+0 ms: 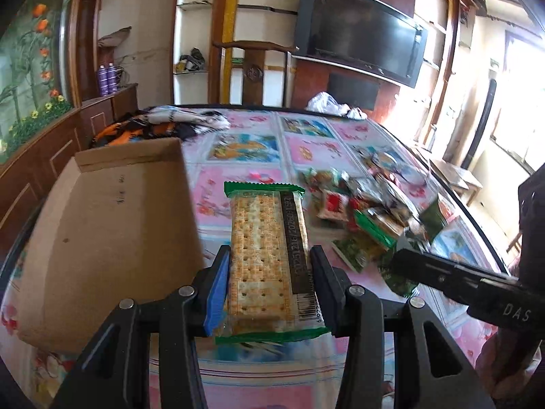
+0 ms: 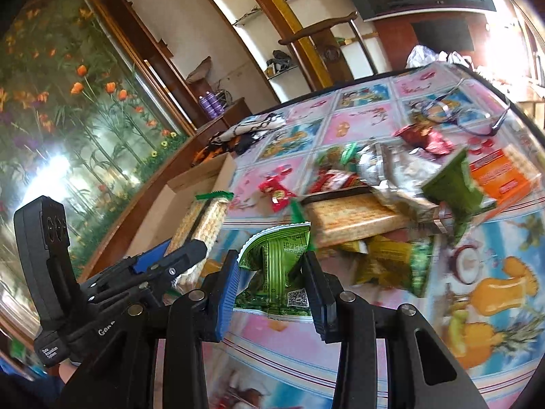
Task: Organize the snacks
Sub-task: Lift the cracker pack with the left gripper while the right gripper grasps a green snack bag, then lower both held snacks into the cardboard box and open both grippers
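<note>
Left claw: left gripper (image 1: 269, 266) clamped on a green-edged clear cracker packet (image 1: 267, 259), raised above the floral plastic tablecloth (image 1: 238, 368).
Right claw: right gripper (image 2: 272, 272) pinching a crumpled green foil snack pouch (image 2: 277, 262).
Left of left claw: open brown cardboard box (image 1: 112, 231), just beside.
Ahead of right claw: heap of mixed snack packets (image 2: 381, 184).

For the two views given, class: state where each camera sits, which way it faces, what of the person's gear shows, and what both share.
Left wrist: sits on the left gripper, facing across the table towards the television; grips a cracker pack; right gripper at the right edge.
Right wrist: sits on the right gripper, facing the snack pile; grips a green packet; left gripper lower left.
Shared: cracker pack, cardboard box, pile, table.
</note>
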